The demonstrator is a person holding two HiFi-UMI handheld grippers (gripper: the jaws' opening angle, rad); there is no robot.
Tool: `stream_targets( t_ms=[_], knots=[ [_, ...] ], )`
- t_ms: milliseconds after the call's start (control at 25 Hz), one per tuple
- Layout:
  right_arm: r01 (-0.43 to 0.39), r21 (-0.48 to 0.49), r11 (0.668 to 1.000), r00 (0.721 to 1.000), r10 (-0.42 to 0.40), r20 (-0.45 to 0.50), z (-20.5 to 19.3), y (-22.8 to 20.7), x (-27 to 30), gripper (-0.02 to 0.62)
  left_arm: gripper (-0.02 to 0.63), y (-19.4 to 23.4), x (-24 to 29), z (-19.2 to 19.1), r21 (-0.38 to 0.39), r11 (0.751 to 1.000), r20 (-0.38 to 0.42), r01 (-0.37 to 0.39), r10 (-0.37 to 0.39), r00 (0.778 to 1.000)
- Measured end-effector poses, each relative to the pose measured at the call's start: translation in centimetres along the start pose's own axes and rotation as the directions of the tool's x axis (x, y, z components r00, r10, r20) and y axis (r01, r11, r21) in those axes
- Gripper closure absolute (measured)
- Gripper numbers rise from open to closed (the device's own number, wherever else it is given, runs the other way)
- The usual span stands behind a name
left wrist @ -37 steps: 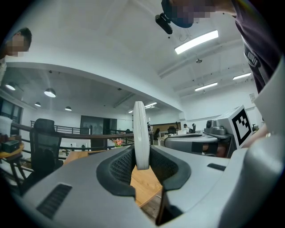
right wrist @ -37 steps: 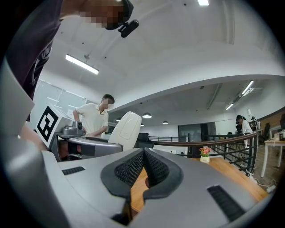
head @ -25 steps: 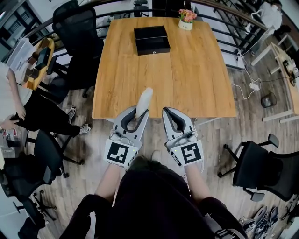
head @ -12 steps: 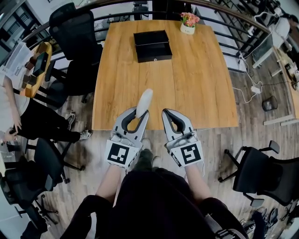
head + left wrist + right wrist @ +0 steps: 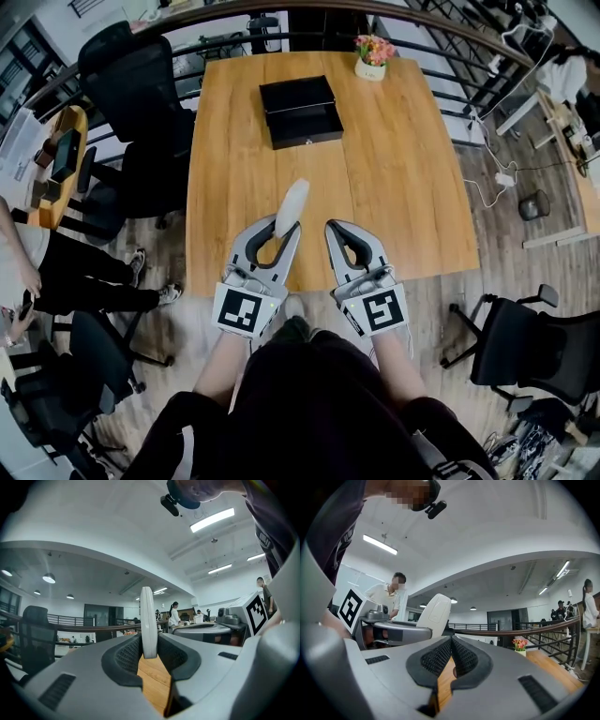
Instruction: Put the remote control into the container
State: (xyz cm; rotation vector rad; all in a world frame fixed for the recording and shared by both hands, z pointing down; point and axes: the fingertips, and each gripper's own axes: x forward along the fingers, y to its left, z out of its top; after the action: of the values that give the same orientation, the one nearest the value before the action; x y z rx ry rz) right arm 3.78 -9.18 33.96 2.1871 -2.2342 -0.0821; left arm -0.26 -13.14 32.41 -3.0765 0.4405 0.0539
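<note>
In the head view, my left gripper (image 5: 284, 228) sits at lower centre of the frame, at the near edge of the wooden table (image 5: 403, 178). Its fingers are clamped on the lower end of the white remote (image 5: 292, 201), which points up the frame. My right gripper (image 5: 334, 228) is just beside it, to the right. The black box (image 5: 300, 111) lies well apart at upper centre, and a flower pot (image 5: 373, 58) stands near the top edge.

In the left gripper view, the remote stands edge-on at centre, pinched between both pads.

In the right gripper view, my fingers are pressed together with nothing between them. The remote shows left of centre.
</note>
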Motion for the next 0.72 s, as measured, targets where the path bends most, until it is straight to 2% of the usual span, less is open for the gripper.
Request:
stream_targets(
  t_ms=[280,720],
  knots=[
    [0.027,-0.005,1.000,0.999,-0.027,-0.019,-0.5,-1.4,3.6,0.577,0.505,3.5,2.7,0.0,0.001,1.000,0.010,0.027,-0.027,1.000],
    [0.024,0.019,1.000,0.999,-0.023,-0.049,-3.1,-6.5,8.7,0.577,0.505,6.9,8.5,-2.2,-0.029,1.000,-0.005,0.008,-0.009,1.000]
  ],
)
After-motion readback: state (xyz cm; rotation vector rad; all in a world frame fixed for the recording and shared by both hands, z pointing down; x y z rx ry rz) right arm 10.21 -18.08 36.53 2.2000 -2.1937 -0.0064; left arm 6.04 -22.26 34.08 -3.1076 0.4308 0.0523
